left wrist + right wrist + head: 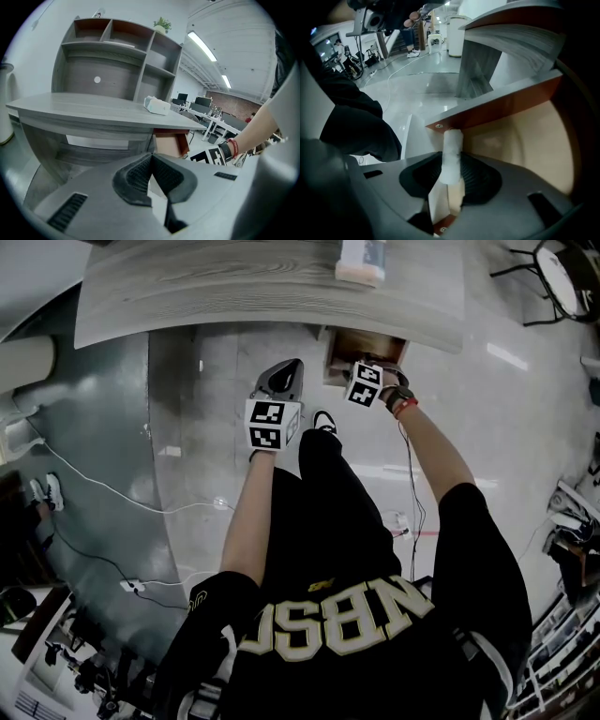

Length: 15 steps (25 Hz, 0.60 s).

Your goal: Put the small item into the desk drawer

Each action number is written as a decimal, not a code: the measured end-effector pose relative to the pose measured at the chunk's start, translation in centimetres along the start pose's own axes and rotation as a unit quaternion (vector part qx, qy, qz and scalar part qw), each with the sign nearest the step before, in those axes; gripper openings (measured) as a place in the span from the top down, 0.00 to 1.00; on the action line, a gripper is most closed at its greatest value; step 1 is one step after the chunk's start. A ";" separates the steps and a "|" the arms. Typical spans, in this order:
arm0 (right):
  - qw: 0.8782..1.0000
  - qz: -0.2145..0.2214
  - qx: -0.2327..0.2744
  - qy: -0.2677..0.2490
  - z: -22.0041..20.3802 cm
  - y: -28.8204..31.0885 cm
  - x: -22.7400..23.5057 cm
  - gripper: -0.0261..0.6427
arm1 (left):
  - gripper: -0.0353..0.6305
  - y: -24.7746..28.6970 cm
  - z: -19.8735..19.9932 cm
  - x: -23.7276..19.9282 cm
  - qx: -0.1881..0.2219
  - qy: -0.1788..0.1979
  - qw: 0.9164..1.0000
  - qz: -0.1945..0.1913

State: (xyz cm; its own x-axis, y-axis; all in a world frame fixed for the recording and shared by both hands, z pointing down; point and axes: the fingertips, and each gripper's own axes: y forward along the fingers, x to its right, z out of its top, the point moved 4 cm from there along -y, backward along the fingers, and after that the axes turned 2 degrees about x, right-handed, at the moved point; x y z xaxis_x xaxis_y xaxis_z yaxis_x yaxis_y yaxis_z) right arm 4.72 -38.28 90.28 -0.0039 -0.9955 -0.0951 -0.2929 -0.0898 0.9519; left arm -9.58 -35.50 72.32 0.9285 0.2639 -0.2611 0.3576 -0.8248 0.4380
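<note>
- The likeliest failure, as I judge it, is a drop outside the drawer (525, 145). In the right gripper view the far end of the small item (452, 145) lines up with the drawer's red-brown rim rather than with the pale cavity, which lies toward 3 o'clock of it. Let go here, the item could strike the rim and fall to the floor (417, 89).
- The grip itself may fail. The right gripper (450, 163) pinches only the near end of the item at the very tips of its jaws, so a knock against the rim could twist it loose.
- The jaws or their housing could catch the rim on the way in, since the drawer sits close under the surface (234, 287) with little room above it.
- The left gripper (151, 159) gives no help. Its jaws are closed tip to tip on nothing, and in the head view it hangs at 9 o'clock of the right gripper, clear of the drawer.
- The white, roll-shaped item stands between the right jaws, held at a narrow gap. It juts out toward 12 o'clock past the tips, with both ribbed pads against its lower part.
- In the head view the open drawer sits at 12 o'clock of the right gripper, just below the surface's edge. A box (361, 261) rests on the surface above it.
</note>
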 end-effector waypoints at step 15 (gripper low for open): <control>0.968 -0.073 0.097 0.221 1.9 -15.5 -2.3 0.72 | 0.93 -8.1 6.8 3.8 0.016 0.015 0.999 -0.035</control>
State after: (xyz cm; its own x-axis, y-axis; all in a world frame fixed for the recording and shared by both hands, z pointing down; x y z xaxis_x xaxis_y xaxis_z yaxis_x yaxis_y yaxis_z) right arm 7.46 -34.53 75.20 0.4477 -0.8928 -0.0505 -0.4328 -0.2657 0.8614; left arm -9.61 -31.17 61.96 0.9042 0.3356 -0.2642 0.4186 -0.8192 0.3921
